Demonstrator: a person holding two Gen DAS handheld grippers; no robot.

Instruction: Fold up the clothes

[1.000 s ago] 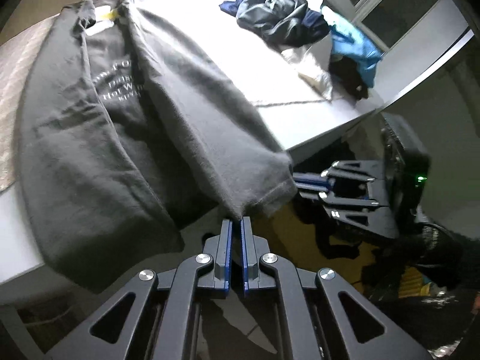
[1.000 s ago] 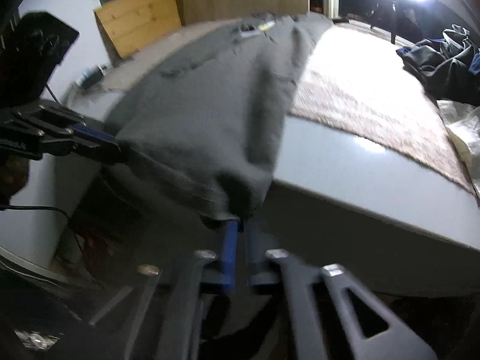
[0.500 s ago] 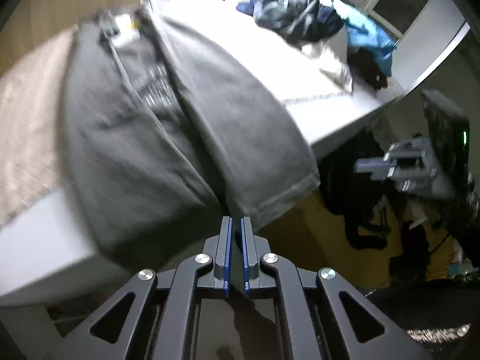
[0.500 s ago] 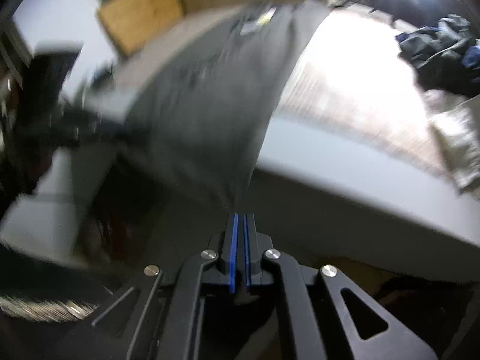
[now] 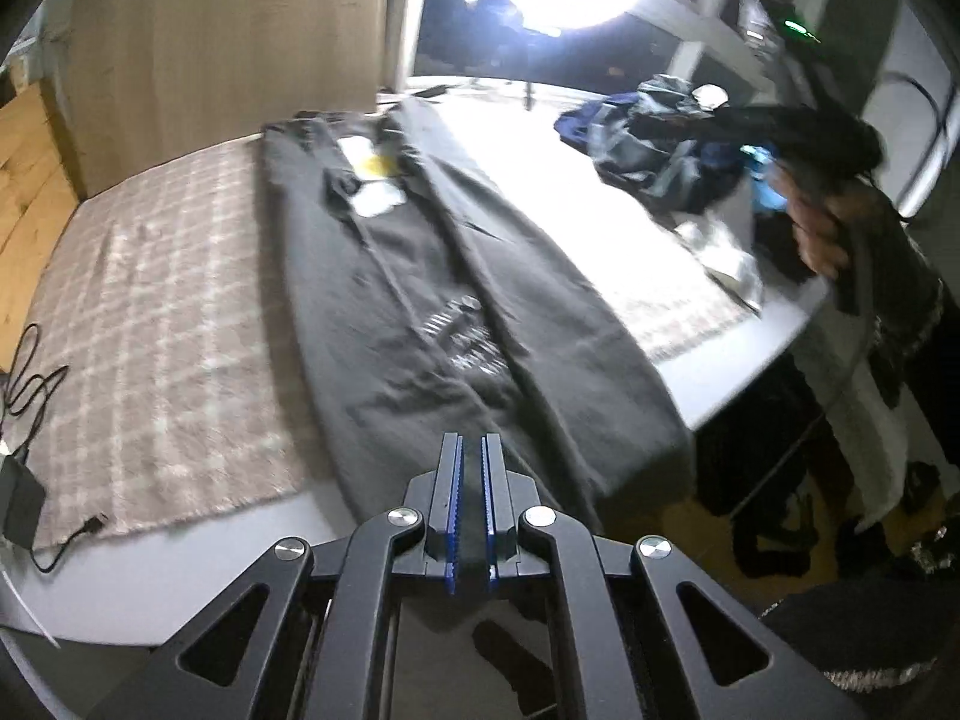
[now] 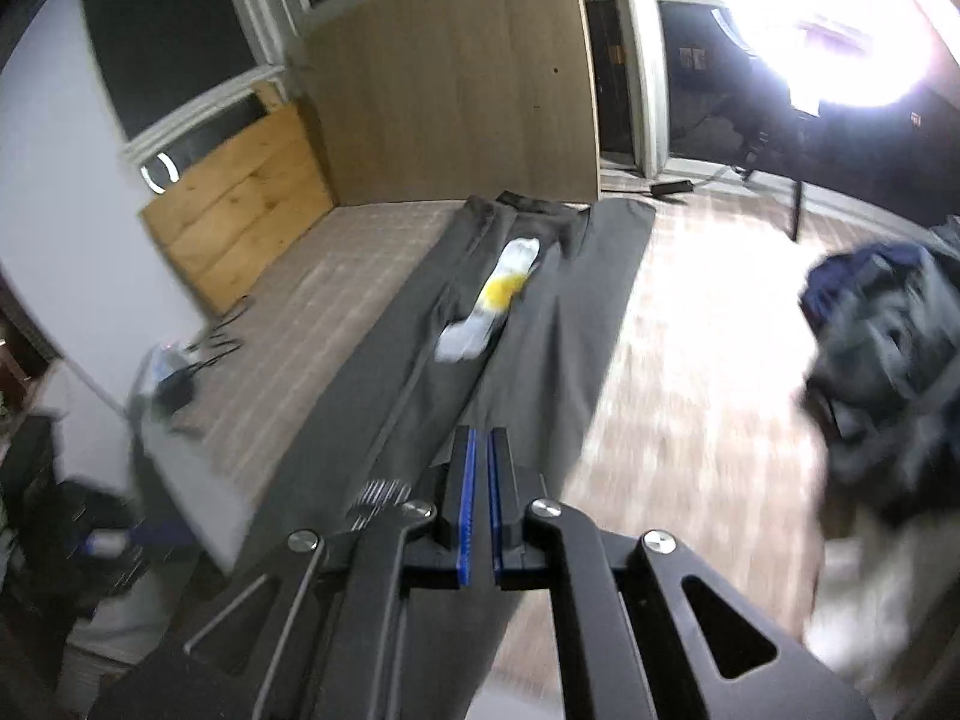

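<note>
A dark grey T-shirt (image 5: 456, 312) lies lengthwise on the table, both sides folded inward, white print and a white-yellow neck label (image 5: 375, 183) showing. It also shows in the right wrist view (image 6: 480, 324). My left gripper (image 5: 471, 450) is shut on the shirt's bottom hem at the near table edge. My right gripper (image 6: 480, 444) is shut on the hem too, with cloth running under and between its fingers. The right gripper and the hand holding it (image 5: 822, 228) show at the right of the left wrist view.
A checked beige blanket (image 5: 156, 324) covers the table. A heap of dark and blue clothes (image 5: 666, 138) lies at the far right, also in the right wrist view (image 6: 888, 354). A black cable and adapter (image 5: 24, 420) lie at the left edge. A bright lamp glares behind.
Both grippers have lifted the hanging hem up and forward over the table. The views now look down the length of the shirt instead of at the table's edge.
</note>
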